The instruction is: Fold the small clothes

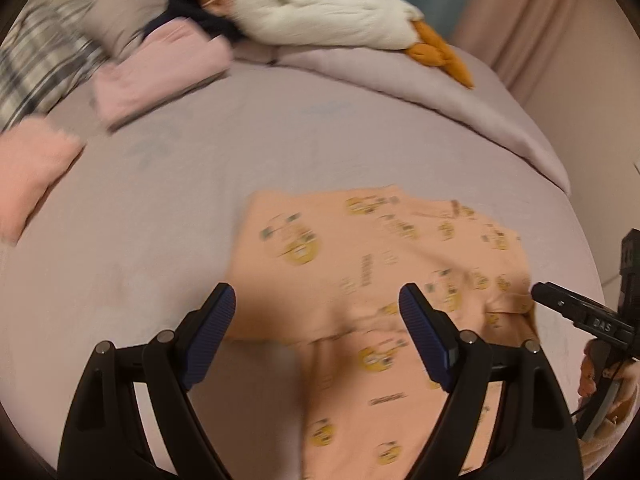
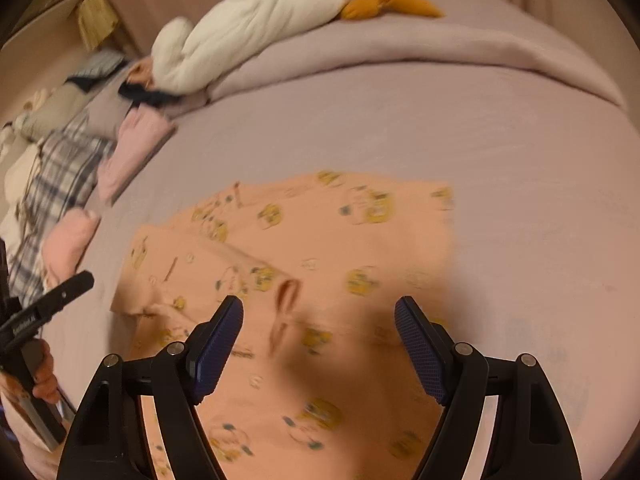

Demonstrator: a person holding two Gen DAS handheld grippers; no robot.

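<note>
1. Bed sheet [image 1: 168, 208], pale lilac, fills both views. Both pictures are blurred.
2. Peach garment [image 1: 360, 264] with a yellow cartoon print lies flat on the sheet, in the near middle of the bed. From the left wrist view its upper part looks folded over the lower, with a crosswise edge running just ahead of the fingertips; the blur makes the layers hard to count, so this is only probable.
3. Left gripper [image 1: 318, 304]: jaws spread wide, nothing between the pads, hanging above the garment. The left blue pad sits over the garment's left edge, the right pad over printed cloth.
4. Right gripper [image 2: 319, 314]: jaws likewise wide apart and empty, over the garment's near half. A dark shadow falls on the cloth between the fingers.
5. Each gripper shows in the other's view: the right one at the right edge of the left wrist view, its black tip at the garment's right border; the left one at the left edge of the right wrist view, with a hand [image 2: 44, 376] around its handle.
6. Folded pink clothes [image 1: 160, 72] sit at the far left of the bed, well apart from the peach garment. A fluffy pink piece [image 1: 32, 176] lies nearer on the left, beside plaid fabric [image 1: 36, 64].
7. White plush goose [image 1: 328, 16] with orange feet lies along the far side on a bunched lilac duvet [image 1: 460, 96].
8. Curtains [image 1: 532, 20] hang behind the bed.
</note>
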